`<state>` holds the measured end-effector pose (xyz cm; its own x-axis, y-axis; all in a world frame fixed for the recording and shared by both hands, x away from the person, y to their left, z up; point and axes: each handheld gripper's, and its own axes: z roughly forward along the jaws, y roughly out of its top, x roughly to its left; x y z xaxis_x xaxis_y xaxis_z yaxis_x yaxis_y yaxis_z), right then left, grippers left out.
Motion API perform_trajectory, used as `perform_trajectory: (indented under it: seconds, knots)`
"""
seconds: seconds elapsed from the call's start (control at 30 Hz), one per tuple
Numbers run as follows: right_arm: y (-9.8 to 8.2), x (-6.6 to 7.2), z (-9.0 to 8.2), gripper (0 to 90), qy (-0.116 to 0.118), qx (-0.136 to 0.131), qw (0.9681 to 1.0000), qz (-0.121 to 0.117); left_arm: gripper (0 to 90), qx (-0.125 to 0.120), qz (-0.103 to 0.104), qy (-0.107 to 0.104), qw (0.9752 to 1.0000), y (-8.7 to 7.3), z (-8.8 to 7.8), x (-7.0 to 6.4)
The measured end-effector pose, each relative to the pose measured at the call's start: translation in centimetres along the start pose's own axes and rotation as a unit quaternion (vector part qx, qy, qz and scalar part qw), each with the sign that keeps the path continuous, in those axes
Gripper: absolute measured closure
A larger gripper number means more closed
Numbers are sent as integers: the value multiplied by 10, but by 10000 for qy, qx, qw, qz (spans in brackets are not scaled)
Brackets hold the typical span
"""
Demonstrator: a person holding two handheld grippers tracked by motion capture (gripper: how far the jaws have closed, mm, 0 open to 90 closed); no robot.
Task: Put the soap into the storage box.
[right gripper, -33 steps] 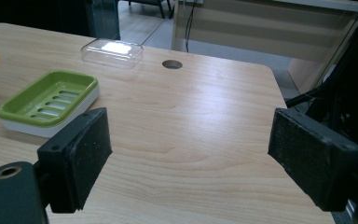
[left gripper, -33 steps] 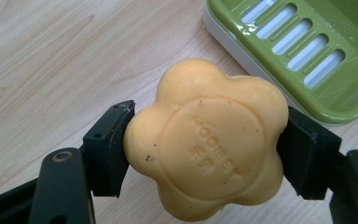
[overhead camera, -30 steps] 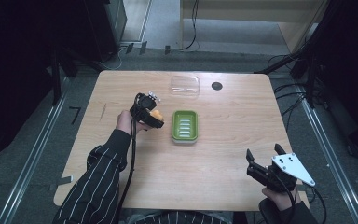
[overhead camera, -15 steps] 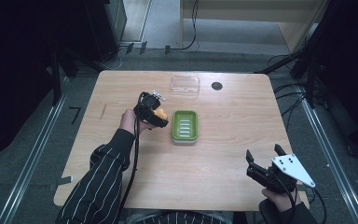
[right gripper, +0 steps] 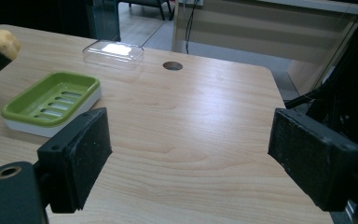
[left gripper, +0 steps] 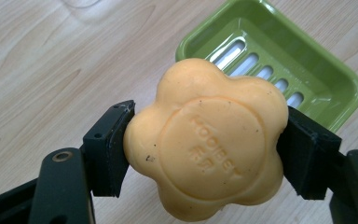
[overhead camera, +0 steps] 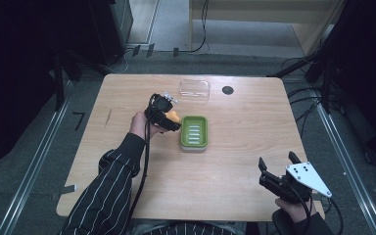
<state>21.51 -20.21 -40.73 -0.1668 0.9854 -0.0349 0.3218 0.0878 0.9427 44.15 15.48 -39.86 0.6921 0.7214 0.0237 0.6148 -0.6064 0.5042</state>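
Since the earlier high view the left tool [overhead camera: 172,119] has carried the orange soap [left gripper: 207,138] a little to the right, from a spot clearly left of the green soap dish [overhead camera: 195,133] to just beside the dish's far left corner; the right tool [overhead camera: 276,171] has kept its place at the near right corner of the worktop [overhead camera: 235,161], and the dish and the clear lid [overhead camera: 194,90] lie where they lay. The left tool is clamped on the soap, one black pad pressed into each side of it, and the soap hangs above the wood with the dish just beyond it in the left gripper view. The soap is a flower-shaped bar, pale orange, with rounded lobes and a raised round centre stamped with lettering (a few dark specks mark its face). The dish is bright green on a white base, with slots along its floor and nothing lying in it. The right tool's jaws stand wide apart with only bare wood between them.
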Motion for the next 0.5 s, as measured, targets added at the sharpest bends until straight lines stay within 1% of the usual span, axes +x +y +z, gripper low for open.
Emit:
perform_trajectory:
  seconds: [0.03,0.2,0.3,0.43,0.5]
  knots:
    - [0,0,0,137,2,4,10000,2,279,-4,37,-10,10000,2,1,-1]
    - [1,4,1,137,25,-3,10000,-50,279,-39,69,-41,10000,6,6,-4]
    - [1,3,1,137,8,-6,10000,-29,279,-39,122,-51,9999,8,8,-6]
    - [1,1,1,137,23,0,10000,-34,279,-105,181,-59,9998,11,8,-11]
    - [0,1,1,137,15,8,10000,-17,278,-100,222,-92,9997,13,8,-13]
